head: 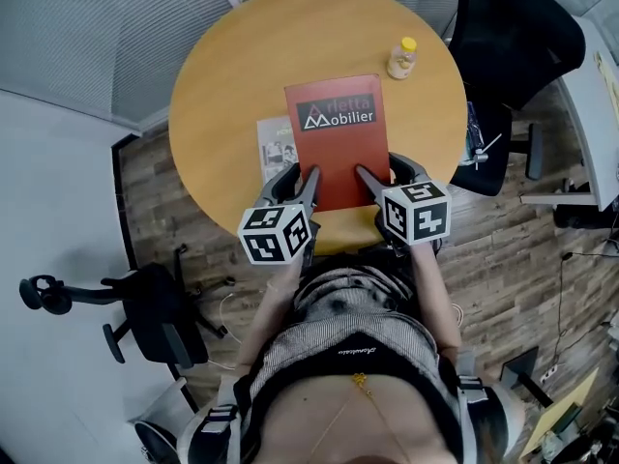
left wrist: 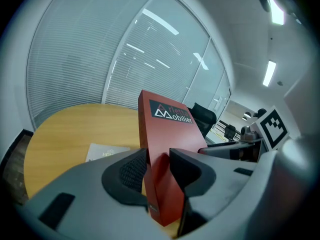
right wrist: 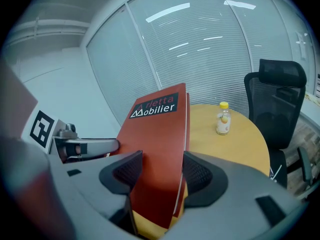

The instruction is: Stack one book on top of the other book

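My left hand-held gripper (head: 302,180) is clamped on the red book (head: 334,138) at its 7 o'clock corner. My right hand-held gripper (head: 382,174) is clamped at 5 o'clock. The book is over the round counter (head: 232,56). The grey book (head: 276,143) lies flat at its 9 o'clock, and a bottle (head: 402,58) stands at 1 o'clock.

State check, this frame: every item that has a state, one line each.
red book: closed, gripped at its near edge by both grippers.
pale booklet: closed, flat on the table, right part hidden under the red book.
bottle: upright, yellow cap on.
left gripper: shut on the red book.
right gripper: shut on the red book.
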`<state>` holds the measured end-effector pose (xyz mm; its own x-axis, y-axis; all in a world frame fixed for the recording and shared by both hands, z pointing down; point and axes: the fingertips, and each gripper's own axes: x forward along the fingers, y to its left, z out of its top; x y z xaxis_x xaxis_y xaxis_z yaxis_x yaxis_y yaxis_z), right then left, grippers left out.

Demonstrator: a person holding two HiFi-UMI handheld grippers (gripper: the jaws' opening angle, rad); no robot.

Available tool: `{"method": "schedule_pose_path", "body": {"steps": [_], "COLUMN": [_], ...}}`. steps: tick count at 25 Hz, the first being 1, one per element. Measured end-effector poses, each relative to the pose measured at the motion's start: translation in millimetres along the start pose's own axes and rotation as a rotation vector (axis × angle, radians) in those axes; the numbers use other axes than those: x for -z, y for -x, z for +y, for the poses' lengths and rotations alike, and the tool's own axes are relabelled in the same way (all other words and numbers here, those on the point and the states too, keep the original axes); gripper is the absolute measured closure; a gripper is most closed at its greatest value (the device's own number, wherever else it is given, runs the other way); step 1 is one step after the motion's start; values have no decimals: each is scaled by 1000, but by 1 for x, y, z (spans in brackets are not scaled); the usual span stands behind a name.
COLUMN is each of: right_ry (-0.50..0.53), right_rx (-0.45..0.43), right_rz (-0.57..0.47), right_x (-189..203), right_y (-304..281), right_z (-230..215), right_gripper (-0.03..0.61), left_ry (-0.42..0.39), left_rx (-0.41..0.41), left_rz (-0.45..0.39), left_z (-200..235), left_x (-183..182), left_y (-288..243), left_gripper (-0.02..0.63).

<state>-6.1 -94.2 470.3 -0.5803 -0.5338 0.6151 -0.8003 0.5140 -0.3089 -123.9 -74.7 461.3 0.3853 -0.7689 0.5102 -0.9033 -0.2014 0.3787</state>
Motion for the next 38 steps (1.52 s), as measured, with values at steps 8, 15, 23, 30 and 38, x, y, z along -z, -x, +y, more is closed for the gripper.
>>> {"method": "schedule_pose_path", "body": {"steps": [8, 15, 23, 30, 38], "right_ry": [-18, -34, -55, -55, -53], "right_rx": [18, 29, 26, 45, 57], "right_rz": [-1, 2, 2, 0, 2], "right_x": [0, 2, 8, 10, 16], "right_y": [-19, -32, -41, -58, -64], "right_z": [20, 40, 45, 80, 95], "right_gripper": [322, 322, 322, 322, 322], "left_ry": [-9, -9, -16, -15, -8], "left_rx": [15, 28, 28, 46, 60], "left_rz": [16, 24, 44, 46, 41], "left_z": [28, 50, 59, 93, 106], "left_x": [-3, -3, 1, 1, 6], "left_y": [5, 15, 15, 35, 44], "left_gripper": [480, 480, 480, 482, 481]}}
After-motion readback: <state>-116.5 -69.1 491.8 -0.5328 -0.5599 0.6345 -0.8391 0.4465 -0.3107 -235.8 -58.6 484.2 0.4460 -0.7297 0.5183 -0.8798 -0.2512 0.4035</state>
